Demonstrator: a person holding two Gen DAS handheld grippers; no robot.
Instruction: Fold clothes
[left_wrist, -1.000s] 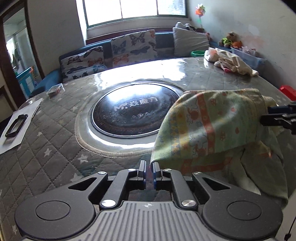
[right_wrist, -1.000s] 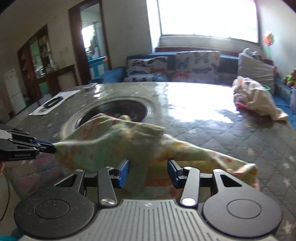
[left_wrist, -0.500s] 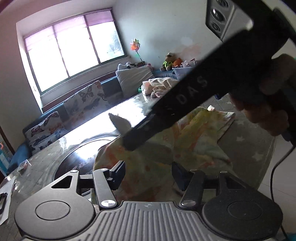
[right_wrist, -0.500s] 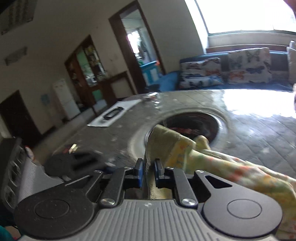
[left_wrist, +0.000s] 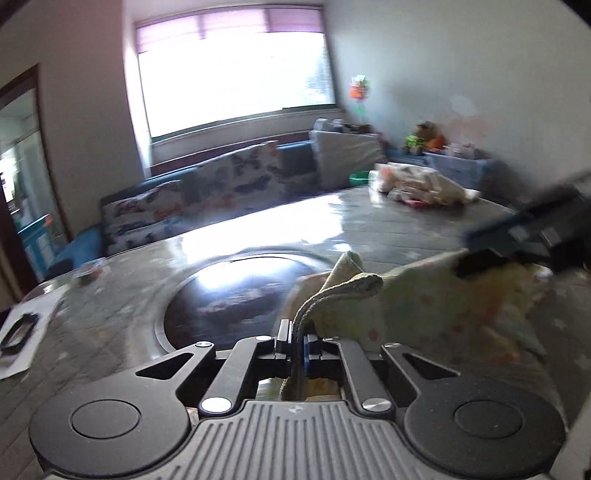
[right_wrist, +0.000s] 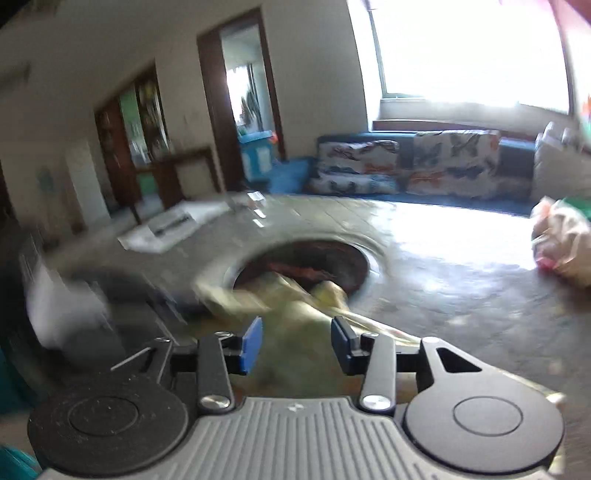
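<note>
A yellow-green patterned cloth (left_wrist: 436, 314) lies on the round table, right of the dark centre disc (left_wrist: 229, 299). My left gripper (left_wrist: 297, 338) is shut on a folded edge of the cloth, which sticks up between its fingers. My right gripper shows as a blurred dark shape (left_wrist: 532, 236) over the cloth's far right side. In the right wrist view my right gripper (right_wrist: 296, 345) is open, with the cloth (right_wrist: 295, 306) lying between and beyond its blue pads (right_wrist: 251, 345). The left gripper is a dark blur (right_wrist: 110, 295) at the left.
The grey quilted table (left_wrist: 388, 229) has a glossy cover. A pile of pale clothes (left_wrist: 417, 182) sits at its far right, also in the right wrist view (right_wrist: 561, 240). A paper with a black object (left_wrist: 18, 328) lies at the left edge. A sofa with butterfly cushions (left_wrist: 207, 199) stands behind.
My left gripper has shut on the cloth's edge, after being open half a second ago. My right gripper has opened and let go of the cloth. Both views are swinging.
</note>
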